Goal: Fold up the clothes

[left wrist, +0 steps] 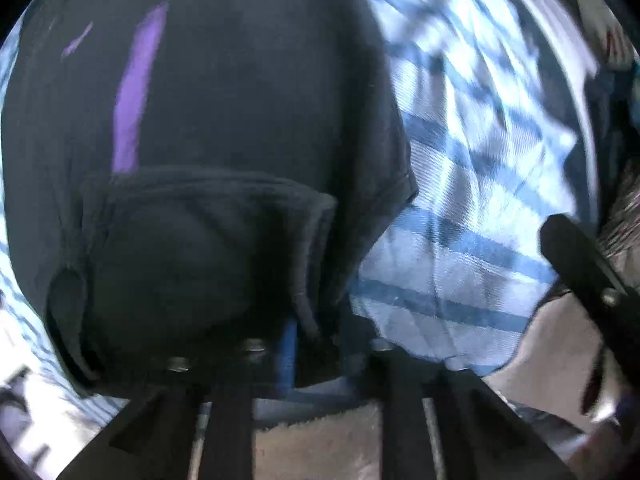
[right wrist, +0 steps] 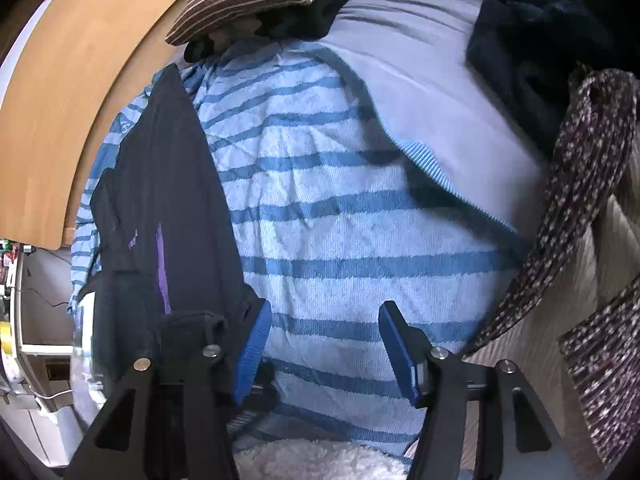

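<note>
The left tool, at the bottom centre of its frame, is clenched on a bunched fold of the dark navy cotton shirt with a purple stripe. That shirt lies over a light blue striped towel on the bed. The right tool stands released above the towel, with the shirt's edge beside its left blue pad.

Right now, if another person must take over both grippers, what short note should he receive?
Left gripper: closed on a fold of the dark garment, at its near edge.
Right gripper: open, nothing between its blue pads, over the blue striped towel.
The dark garment with the purple mark lies on the striped towel on the bed, beside the wooden board.
Done: the garment looks partly folded.
Left: finish the fold; other clothes wait behind.
</note>
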`<state>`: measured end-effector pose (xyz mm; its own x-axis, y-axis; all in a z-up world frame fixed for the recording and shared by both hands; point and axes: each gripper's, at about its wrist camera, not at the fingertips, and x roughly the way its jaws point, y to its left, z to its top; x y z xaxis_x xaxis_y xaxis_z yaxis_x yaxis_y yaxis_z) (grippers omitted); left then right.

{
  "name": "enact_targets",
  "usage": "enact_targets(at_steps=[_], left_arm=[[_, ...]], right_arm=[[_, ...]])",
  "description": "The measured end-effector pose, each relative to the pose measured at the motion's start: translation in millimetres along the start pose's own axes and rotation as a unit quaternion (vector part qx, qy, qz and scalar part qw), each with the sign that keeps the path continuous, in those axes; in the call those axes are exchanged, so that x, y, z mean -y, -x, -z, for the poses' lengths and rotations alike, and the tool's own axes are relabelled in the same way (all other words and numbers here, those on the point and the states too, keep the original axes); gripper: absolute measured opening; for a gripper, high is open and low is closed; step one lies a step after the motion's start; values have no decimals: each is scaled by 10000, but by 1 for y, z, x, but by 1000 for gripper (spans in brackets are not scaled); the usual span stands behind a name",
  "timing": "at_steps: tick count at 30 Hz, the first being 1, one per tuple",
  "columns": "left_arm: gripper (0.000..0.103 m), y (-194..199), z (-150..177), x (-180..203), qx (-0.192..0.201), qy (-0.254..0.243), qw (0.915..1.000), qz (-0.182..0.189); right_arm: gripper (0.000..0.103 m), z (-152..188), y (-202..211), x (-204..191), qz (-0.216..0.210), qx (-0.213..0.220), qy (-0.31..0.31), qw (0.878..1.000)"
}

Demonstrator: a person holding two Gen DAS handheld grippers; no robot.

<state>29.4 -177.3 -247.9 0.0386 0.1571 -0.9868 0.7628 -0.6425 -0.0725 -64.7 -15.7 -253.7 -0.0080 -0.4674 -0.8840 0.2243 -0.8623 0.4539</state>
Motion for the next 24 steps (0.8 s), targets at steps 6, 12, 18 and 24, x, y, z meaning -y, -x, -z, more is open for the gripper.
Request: enact_targets(at_steps=[6,12,18,24], left_arm=[[12,9,19,-46,534,631,9882,1286],[12,5,22,-75,548,855,9736,2044],[12,18,34,-91,913,841,9634,2376],[11,50,70,-133,1806,1388,9246,3053]], right_arm=[[63,-12,-25,-30,-517,-310,412,9973],[67,-36,-62,-73,-471,-714,917,9921],[8,-31,-90,-98,-348,-1053,1318,9851],[6,-16,-64,-134,-472,-774,1843,9787]])
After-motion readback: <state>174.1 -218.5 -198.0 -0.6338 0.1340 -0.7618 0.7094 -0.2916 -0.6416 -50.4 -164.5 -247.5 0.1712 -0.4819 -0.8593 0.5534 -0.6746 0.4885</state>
